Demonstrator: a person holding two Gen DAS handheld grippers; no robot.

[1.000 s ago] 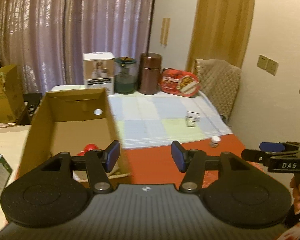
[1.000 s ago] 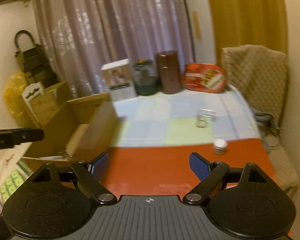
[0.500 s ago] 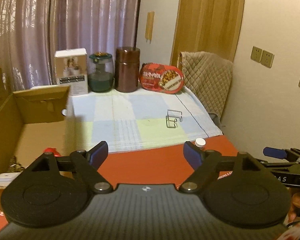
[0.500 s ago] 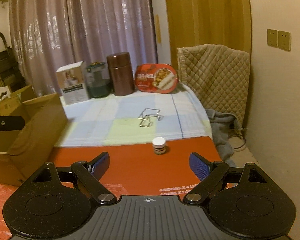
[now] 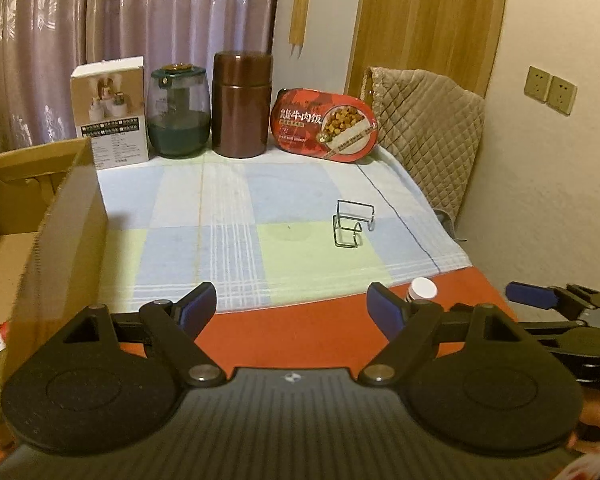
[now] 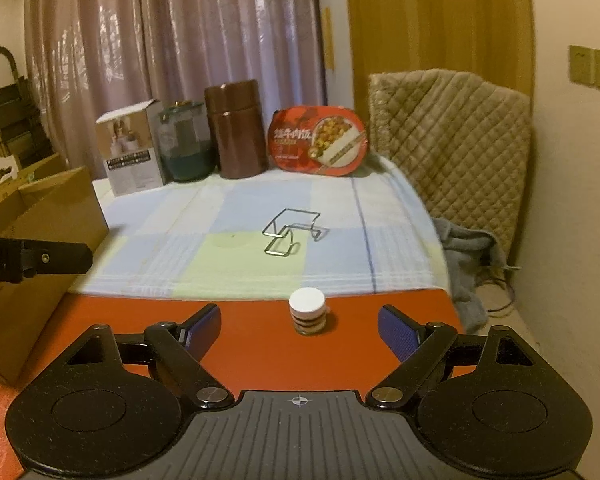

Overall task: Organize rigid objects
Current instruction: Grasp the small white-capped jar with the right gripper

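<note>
Worktop (image 6: 260,352) with red mat at the near edge and a pale blue-green checked cloth (image 5: 236,216) beyond. Along the back, in front of purple curtains: white printed carton (image 5: 110,114), green-tinted glass jar (image 5: 179,117), brown cylindrical canister (image 5: 242,105), red oval meal tray (image 5: 328,125) leaning upright. Quilted beige chair cover (image 6: 452,136) at right. Open brown cardboard box (image 5: 56,232) at left edge of the worktop. Bent silver wire stand (image 6: 294,230) sits on the cloth, mid-right. Small white-capped bottle (image 6: 307,316) stands upright on the red mat, near the cloth's edge.

Versus half a second ago: bottle now sits lower and more central in the right view, closer to the fingers; the box takes up less of the left view.

Right hand-held gripper (image 6: 300,330): fingers spread wide, holding nothing, bottle just ahead between them, not touching. Left hand-held gripper (image 5: 292,312): also spread wide, holding nothing, hovering over the red mat.
</note>
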